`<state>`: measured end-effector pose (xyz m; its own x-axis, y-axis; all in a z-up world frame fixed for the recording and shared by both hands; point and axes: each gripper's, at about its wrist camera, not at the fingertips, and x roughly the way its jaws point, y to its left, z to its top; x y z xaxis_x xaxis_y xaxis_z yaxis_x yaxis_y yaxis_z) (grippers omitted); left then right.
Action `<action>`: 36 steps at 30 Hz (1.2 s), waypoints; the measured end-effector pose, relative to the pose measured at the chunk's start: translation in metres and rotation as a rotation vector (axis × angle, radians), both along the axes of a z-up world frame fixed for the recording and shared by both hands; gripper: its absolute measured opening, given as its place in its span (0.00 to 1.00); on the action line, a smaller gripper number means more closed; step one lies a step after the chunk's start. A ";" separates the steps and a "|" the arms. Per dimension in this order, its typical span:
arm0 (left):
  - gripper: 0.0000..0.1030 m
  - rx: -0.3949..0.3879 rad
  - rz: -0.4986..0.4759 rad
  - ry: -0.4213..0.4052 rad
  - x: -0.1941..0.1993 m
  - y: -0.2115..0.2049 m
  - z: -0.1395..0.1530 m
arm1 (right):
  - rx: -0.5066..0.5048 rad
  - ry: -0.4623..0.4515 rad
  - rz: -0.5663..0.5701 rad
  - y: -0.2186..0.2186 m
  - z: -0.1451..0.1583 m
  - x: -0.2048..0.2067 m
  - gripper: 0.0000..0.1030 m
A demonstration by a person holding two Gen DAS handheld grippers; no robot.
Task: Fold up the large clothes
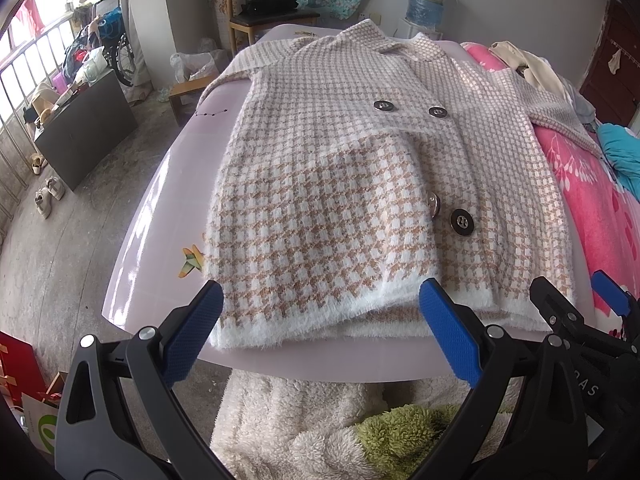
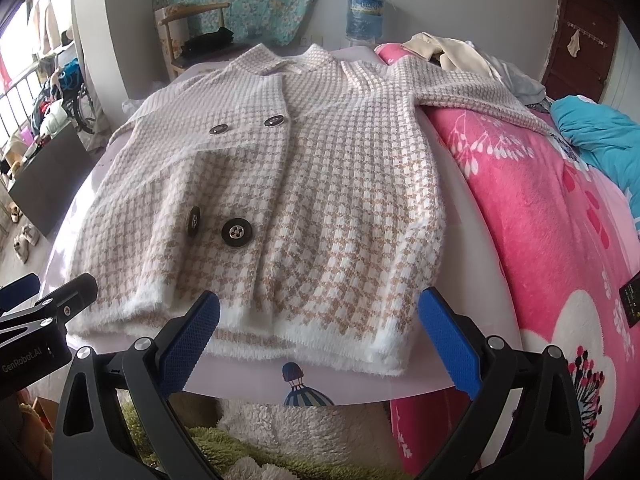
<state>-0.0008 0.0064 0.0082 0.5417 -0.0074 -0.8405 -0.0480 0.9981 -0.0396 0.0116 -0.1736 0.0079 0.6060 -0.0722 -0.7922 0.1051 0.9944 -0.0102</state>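
Houndstooth cardigan (image 1: 344,184) lay flat on tabletop (image 1: 160,216), long axis running away, hem nearest. Left gripper (image 1: 320,336) and right gripper (image 2: 318,336) both wide open, empty, just short of hem.

The coat (image 1: 360,184) lies flat on the surface (image 1: 160,216), collar at the far end, hem at the near edge. Both claws sit just in front of the hem, the left claw (image 1: 320,332) left of the right claw (image 2: 318,332), neither touching it. A blanket (image 2: 532,208) lies right of the surface, a chair (image 1: 256,12) behind it.
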 end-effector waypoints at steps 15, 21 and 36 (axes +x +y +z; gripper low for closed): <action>0.92 0.000 0.001 -0.001 0.001 0.002 0.001 | 0.000 -0.002 0.000 0.001 0.002 0.001 0.94; 0.92 -0.001 0.000 -0.002 0.001 0.002 0.001 | -0.001 -0.003 0.000 0.002 0.001 0.000 0.94; 0.92 0.001 0.003 0.004 0.001 0.019 0.004 | -0.005 -0.003 0.001 0.004 0.003 0.002 0.94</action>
<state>-0.0002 0.0252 0.0122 0.5382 -0.0049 -0.8428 -0.0516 0.9979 -0.0388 0.0134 -0.1701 0.0107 0.6081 -0.0760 -0.7902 0.1043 0.9944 -0.0154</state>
